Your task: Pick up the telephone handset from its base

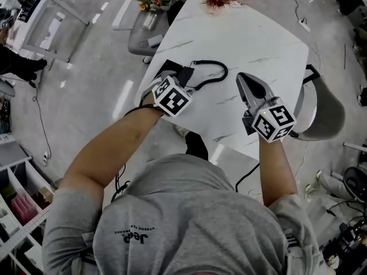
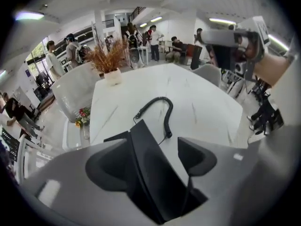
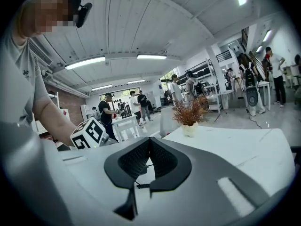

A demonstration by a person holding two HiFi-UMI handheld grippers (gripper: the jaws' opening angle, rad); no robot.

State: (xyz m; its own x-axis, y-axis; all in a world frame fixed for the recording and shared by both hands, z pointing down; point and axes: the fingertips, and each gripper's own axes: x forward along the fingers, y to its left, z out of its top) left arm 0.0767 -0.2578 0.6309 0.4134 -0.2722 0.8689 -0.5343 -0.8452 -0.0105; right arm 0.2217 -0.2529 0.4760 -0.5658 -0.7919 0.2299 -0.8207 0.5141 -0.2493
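Left gripper (image 2: pixel 153 149) — fingers clamped on black telephone handset (image 2: pixel 149 175), ready to lift | coiled cord (image 2: pixel 162 108) trails across white desk (image 2: pixel 211 107) | right gripper (image 3: pixel 149 147) — fingers closed, empty, kept clear.

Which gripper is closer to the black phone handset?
Left. The left hand-held gripper has the black telephone handset between its jaws. The right hand-held gripper, jaws together, is off to the handset's right above the white marble table, not touching it.

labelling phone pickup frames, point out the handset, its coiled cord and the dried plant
handset (image 2: pixel 153 173), left gripper view, middle of its black body
coiled cord (image 2: pixel 160 98), left gripper view, top of its arc
dried plant (image 2: pixel 107 58), left gripper view, its brown sprigs
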